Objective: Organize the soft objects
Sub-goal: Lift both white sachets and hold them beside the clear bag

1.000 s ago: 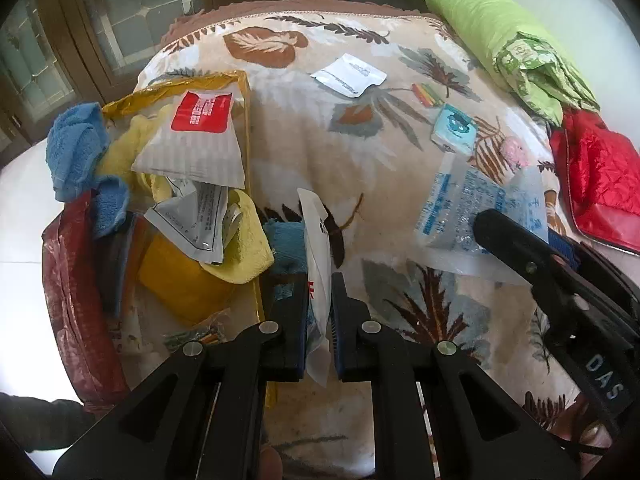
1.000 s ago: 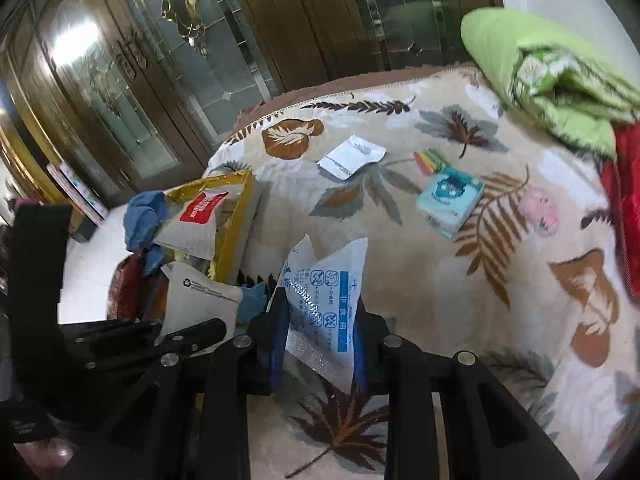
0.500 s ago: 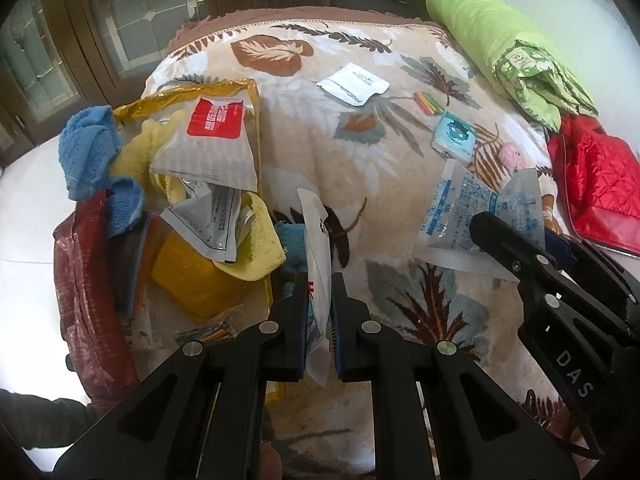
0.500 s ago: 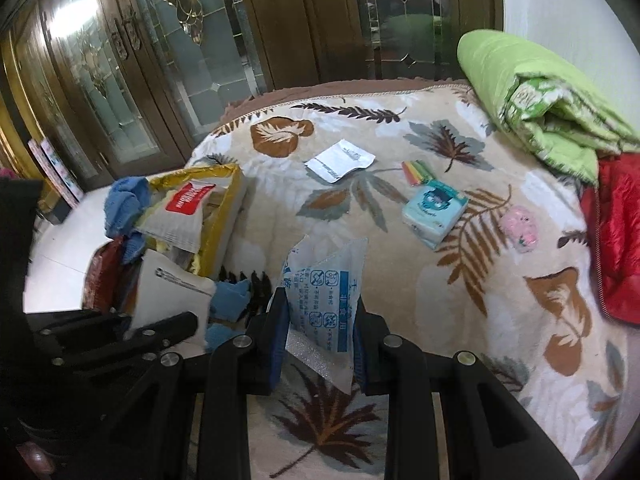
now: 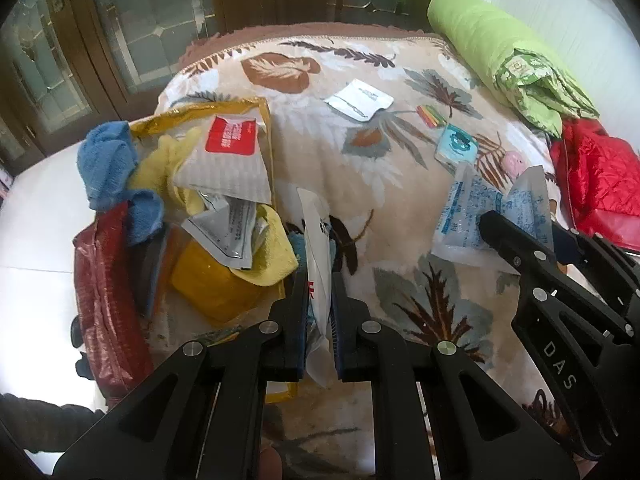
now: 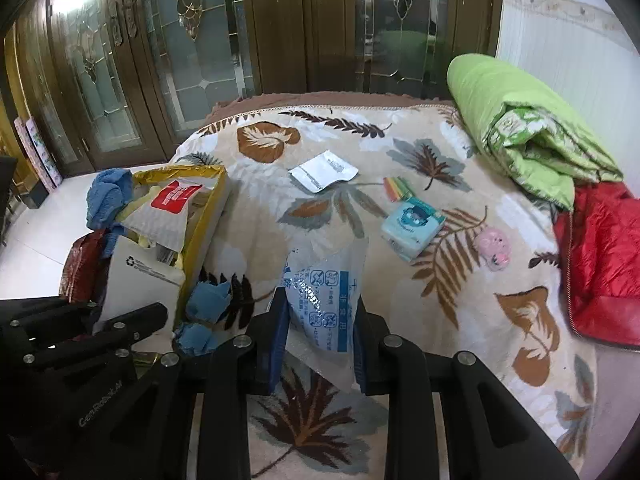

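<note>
My left gripper (image 5: 319, 280) is shut on a thin white pouch (image 5: 318, 240) held edge-on above the bed's left side, beside an open yellow bag (image 5: 224, 288). That bag is stuffed with yellow cloths, a blue towel (image 5: 106, 160) and white packets, one with a red label (image 5: 232, 142). My right gripper (image 6: 320, 312) is shut on a clear blue-printed plastic pouch (image 6: 326, 280), which also shows at the right of the left wrist view as the blue-printed pouch (image 5: 488, 208). The white pouch (image 6: 140, 276) appears at the left of the right wrist view.
On the leaf-patterned blanket (image 6: 320, 208) lie a white sachet (image 6: 324, 170), coloured strips (image 6: 396, 188), a teal tissue pack (image 6: 412, 226) and a pink toy (image 6: 494, 250). A rolled green quilt (image 6: 520, 128) and red jacket (image 6: 600, 260) fill the right. A dark red bag (image 5: 104, 288) stands by the yellow one.
Both views have tilted up slightly, so more of the glass doors and far bed edge shows. Both pouches stay gripped as before.
</note>
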Demonstrator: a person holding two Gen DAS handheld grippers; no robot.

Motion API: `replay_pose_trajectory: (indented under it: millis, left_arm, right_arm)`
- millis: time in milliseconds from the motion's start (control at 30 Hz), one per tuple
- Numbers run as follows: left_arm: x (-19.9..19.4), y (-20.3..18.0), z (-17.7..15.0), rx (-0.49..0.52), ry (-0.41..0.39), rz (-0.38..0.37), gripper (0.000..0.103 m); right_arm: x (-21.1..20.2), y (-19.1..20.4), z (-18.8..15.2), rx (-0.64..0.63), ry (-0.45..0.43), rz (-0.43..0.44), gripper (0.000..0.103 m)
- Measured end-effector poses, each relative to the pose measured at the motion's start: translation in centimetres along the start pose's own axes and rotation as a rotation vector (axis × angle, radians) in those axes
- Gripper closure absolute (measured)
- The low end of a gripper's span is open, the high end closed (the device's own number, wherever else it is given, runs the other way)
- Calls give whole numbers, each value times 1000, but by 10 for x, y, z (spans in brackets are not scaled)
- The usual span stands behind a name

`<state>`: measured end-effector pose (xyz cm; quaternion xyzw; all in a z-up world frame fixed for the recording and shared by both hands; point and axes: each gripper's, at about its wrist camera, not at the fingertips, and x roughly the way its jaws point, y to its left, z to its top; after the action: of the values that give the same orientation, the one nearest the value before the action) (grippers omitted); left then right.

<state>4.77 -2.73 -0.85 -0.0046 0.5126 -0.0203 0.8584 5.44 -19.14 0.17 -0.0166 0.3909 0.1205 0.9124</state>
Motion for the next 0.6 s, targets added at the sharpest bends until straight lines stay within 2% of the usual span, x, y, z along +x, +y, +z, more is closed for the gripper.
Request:
replay_pose_trajectory:
  millis: [333, 600]
  left_arm:
    - [-7, 2, -2, 3, -30, 14, 93]
    - [-10, 2, -3, -3, -45, 20, 93]
  right_arm:
    - [-7, 11, 3, -62, -30, -63, 76]
    - [-9, 13, 4, -72, -36, -79, 76]
